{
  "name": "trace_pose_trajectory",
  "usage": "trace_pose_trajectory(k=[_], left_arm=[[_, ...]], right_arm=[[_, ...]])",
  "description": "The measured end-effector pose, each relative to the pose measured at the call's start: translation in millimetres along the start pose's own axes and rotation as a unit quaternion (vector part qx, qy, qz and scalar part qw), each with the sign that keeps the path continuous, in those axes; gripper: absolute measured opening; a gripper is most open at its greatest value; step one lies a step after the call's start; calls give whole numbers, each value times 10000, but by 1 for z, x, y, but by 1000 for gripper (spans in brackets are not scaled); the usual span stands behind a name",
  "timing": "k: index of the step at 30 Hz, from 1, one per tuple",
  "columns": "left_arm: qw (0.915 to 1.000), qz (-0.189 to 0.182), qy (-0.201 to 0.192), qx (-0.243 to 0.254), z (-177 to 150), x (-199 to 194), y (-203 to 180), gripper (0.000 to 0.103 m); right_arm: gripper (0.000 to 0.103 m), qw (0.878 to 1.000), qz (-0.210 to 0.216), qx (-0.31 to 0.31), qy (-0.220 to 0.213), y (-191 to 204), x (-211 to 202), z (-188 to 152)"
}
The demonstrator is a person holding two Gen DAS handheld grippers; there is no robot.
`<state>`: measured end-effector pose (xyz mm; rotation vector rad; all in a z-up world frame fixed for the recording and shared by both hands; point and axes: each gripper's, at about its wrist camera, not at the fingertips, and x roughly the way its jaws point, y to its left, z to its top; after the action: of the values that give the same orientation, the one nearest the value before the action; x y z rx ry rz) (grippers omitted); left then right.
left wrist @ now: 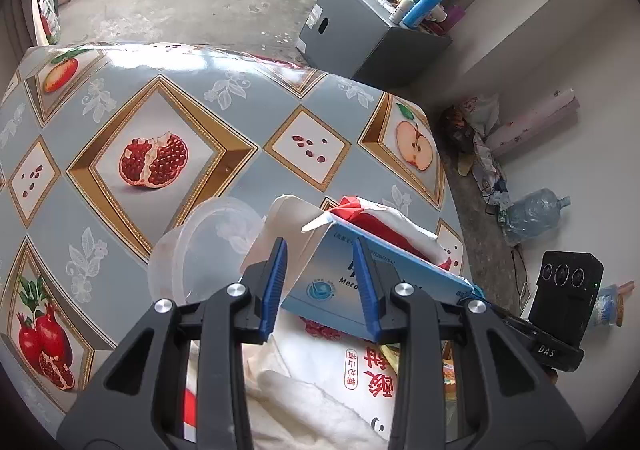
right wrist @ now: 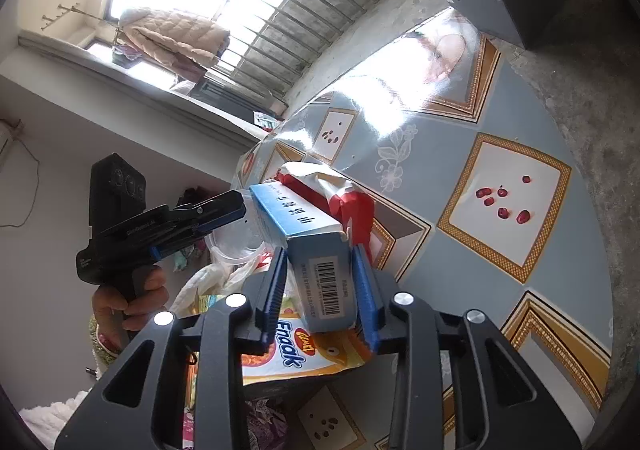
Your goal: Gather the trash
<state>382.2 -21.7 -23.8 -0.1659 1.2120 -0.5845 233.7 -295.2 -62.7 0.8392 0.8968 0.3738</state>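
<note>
A long blue-and-white carton (right wrist: 296,209) hangs over a heap of trash at the table's edge. My right gripper (right wrist: 320,248) is shut on its barcode end, a pad pressed on each side. My left gripper (left wrist: 319,241) stands open over the carton's (left wrist: 400,268) other end, which shows past both fingers. From the right wrist view its tip (right wrist: 240,205) just reaches that end. Under and beside the carton are a clear plastic tub (left wrist: 200,250), a red-and-white wrapper (left wrist: 392,217), an orange snack bag (right wrist: 296,358) and a white bag with red print (left wrist: 368,378).
The table (left wrist: 240,97) wears a glossy blue fruit-print cloth. On the floor beyond it stands a grey box (left wrist: 352,37) stuffed with bottles, and a large water jug (left wrist: 532,213) lies by the wall. A hand (right wrist: 132,302) grips the left tool's handle.
</note>
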Motion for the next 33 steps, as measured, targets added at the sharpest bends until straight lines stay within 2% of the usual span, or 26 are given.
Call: trace_pose_trajectory(k=[6,13,18,22,30,33], left_arm=[[10000,-8,-14,32,-2,-2,-3,31],[9990,-66,-99,424,-15,-20,-22,31],[9966,-296,5,767,-38,-34,-44,32],[9940,-492,112,972,-59,-46,-60,38],[9900,-674,143,1231,-98,-70,-82,42],[9890,-740,178,1265,-114,-72,-88,42]], right_arm=[[31,9998,-34,-136,-109,8,-12,-5],[30,9995,-55,-220,-215,12,-27,-10],[30,9989,-263,-323,-200,15,-31,-18],[30,9980,-425,-391,-262,17,-36,-23],[30,9951,-733,-500,-447,23,-48,-33],[30,9949,-727,-490,-497,20,-52,-35]])
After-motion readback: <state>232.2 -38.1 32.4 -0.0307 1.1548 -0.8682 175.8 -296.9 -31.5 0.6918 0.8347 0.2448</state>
